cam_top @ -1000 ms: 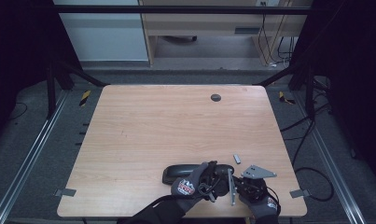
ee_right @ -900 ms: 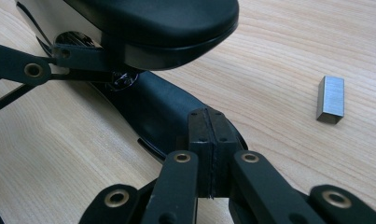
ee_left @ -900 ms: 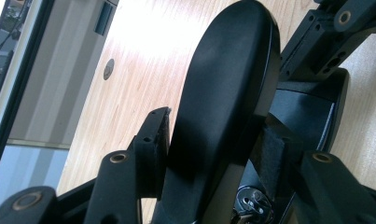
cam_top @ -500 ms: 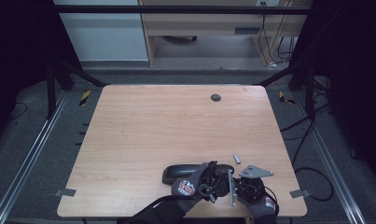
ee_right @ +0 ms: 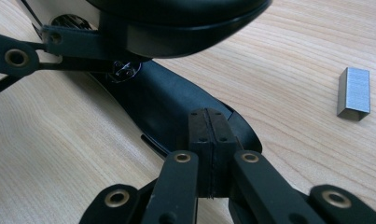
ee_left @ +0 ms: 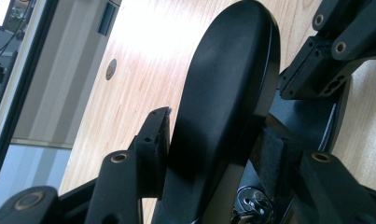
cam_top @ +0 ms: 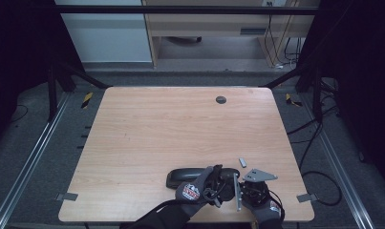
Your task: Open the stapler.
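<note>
Two hand-held grippers work a black stapler (cam_top: 192,175) near the bottom edge of the worktop (cam_top: 180,129), low centre of the high view. The left hand-held gripper (ee_left: 213,140) is clamped on the raised top arm (ee_left: 223,93), holding it swung open. To its right, the right hand-held gripper (ee_right: 208,135) has its pads pressed together, empty, its tips at the base's (ee_right: 176,105) end. Further right lies a staple strip (ee_right: 354,92), loose on the wood. Loading seems the step in hand; next, the right one must open and fetch that strip.
</note>
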{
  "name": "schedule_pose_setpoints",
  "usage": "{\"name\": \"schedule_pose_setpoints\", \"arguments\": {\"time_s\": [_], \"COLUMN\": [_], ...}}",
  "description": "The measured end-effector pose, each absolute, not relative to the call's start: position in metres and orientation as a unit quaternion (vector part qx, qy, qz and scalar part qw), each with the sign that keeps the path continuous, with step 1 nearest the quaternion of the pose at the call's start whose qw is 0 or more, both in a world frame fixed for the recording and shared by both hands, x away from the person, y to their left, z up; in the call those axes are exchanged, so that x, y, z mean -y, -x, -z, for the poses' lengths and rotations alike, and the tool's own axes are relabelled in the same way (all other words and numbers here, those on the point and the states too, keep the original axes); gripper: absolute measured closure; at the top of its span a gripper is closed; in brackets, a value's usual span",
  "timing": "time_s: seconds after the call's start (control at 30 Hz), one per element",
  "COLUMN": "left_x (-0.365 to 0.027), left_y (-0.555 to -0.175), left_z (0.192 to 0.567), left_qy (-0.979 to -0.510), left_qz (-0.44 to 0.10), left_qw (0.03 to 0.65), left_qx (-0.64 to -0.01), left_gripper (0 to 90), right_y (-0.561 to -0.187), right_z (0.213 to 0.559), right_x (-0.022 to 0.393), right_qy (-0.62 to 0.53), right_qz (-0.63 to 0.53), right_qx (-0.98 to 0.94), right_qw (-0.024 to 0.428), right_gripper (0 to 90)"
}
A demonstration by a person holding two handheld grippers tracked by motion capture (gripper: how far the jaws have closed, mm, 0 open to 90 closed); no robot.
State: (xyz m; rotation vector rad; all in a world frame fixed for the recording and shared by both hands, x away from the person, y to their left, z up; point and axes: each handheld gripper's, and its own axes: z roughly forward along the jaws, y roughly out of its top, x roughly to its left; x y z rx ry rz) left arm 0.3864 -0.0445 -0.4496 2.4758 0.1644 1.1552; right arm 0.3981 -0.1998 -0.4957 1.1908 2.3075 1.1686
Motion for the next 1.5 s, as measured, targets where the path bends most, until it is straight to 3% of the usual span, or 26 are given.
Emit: {"name": "schedule_pose_setpoints", "arguments": {"time_s": [0.93,1.5], "left_x": [0.033,0.008], "left_y": [-0.384,-0.381], "left_z": [0.429,0.404], "left_qy": [-0.878,-0.857], "left_qz": [-0.423,-0.431], "left_qw": [0.214,0.263], "left_qx": [-0.062,-0.101], "left_gripper": [53.4,56.5], "right_y": [-0.398,-0.398], "right_z": [0.498,0.497], "right_x": [0.198,0.197], "right_qy": [-0.424,-0.43], "right_qz": [-0.416,-0.412], "right_qx": [-0.792,-0.79], "right_qw": [0.143,0.145], "right_gripper": [90.0,90.0]}}
